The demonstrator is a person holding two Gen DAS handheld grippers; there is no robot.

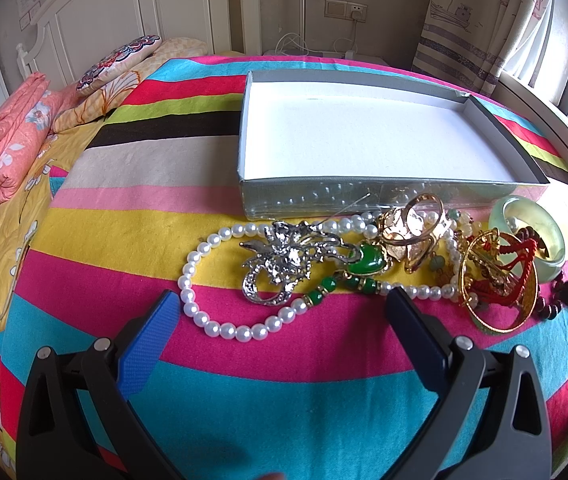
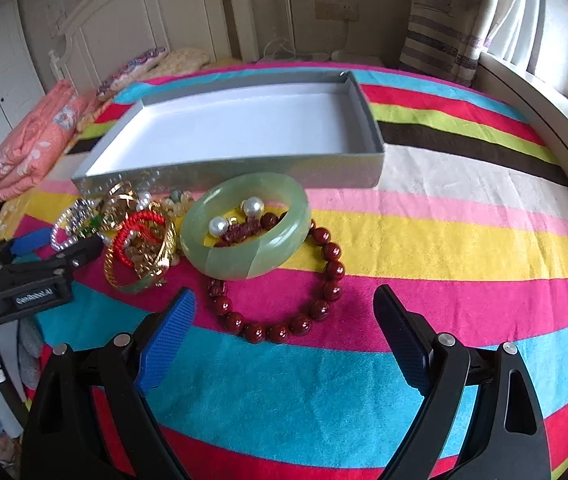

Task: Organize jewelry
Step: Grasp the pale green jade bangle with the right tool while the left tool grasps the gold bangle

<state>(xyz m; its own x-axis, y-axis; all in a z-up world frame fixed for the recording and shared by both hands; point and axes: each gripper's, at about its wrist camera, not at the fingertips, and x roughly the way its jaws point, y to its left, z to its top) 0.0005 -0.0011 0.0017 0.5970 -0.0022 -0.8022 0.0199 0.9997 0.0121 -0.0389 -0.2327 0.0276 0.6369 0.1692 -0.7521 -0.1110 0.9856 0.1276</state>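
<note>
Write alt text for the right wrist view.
An open right claw hovers over a dark red bead bracelet on a striped blanket. Beyond it lie a green bangle, tangled jewelry, and an empty box.

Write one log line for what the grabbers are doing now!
left gripper: open, over pearl necklace | right gripper: open, near red bead bracelet | box: empty | jewelry: on bedspread

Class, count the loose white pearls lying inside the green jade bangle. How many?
2: one pearl toward the box side, another left of it, both inside the jade bangle. More may be hidden.
</note>
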